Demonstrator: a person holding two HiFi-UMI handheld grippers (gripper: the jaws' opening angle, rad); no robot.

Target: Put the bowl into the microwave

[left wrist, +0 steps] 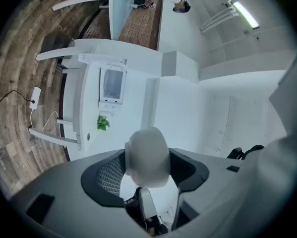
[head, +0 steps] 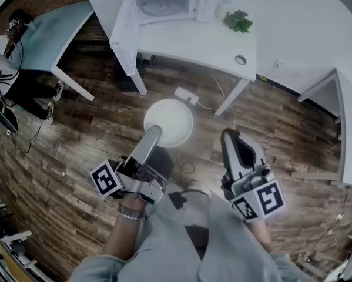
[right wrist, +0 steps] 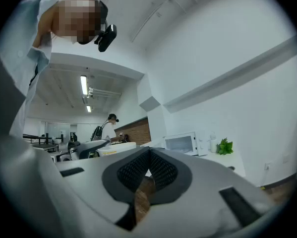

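Left gripper [head: 155,135] first: its jaws stand wide and they're clamped on the white bowl [head: 168,122], gripping it at the near rim. In the left gripper view [left wrist: 147,173] the bowl [left wrist: 147,152] fills the gap between the two dark pads, seen edge-on, with a pad pressed to it on each side. The bowl hangs in the air over the wooden floor [head: 76,151], carried out in front of the person, well short of the table.

Over to the right gripper [head: 231,137]: jaws fully together, nothing between them. Its own view [right wrist: 149,170] shows the two mesh pads meeting in a tight line. It rides just beside the left one, well apart from the bowl.

Further out there's the white table [head: 193,43], and on it the microwave [head: 164,4], with its door [head: 124,37] swung open to the left and the glass turntable showing inside. A small green plant [head: 238,21] sits just to the right of the microwave on the same tabletop. Down on the floor, between the table legs, lies a white power strip [head: 186,95] with its cord trailing off.
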